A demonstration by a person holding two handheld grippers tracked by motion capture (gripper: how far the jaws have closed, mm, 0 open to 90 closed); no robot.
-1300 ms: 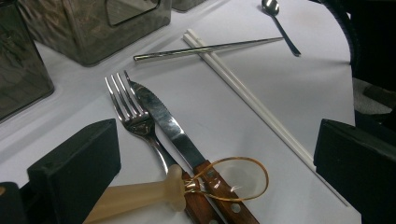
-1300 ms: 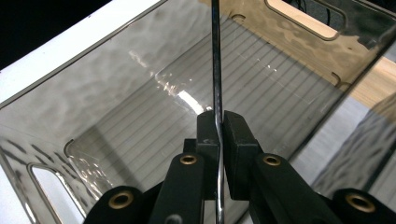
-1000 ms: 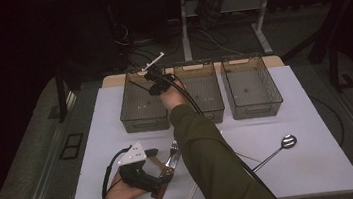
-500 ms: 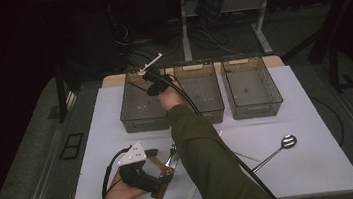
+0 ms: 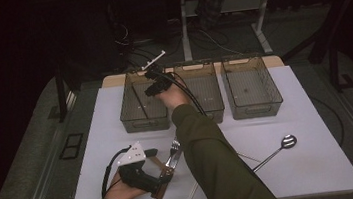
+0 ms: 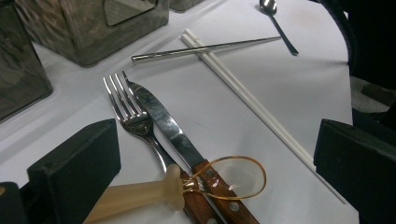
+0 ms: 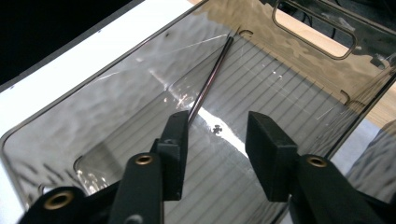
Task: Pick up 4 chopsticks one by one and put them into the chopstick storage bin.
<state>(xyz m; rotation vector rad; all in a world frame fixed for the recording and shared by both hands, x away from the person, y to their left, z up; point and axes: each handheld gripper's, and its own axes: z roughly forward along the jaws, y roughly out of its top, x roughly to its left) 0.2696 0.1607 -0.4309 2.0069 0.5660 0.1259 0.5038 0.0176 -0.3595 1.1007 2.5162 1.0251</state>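
Right gripper view is showing the right gripper [image 7: 214,154] being held over the left bin [image 7: 116,116], its jaws having just been opening and now standing apart with nothing between them, while a dark chopstick [image 7: 211,73] is lying inside the bin, and the left gripper [image 6: 217,172] is being kept open above the fork [image 6: 128,109] and knife [image 6: 163,123].

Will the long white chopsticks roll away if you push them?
Probably a little: the white chopsticks look thin, smooth and light, so they would likely slide easily. The metal chopstick lying across them might catch them. They seem stiff, not floppy.
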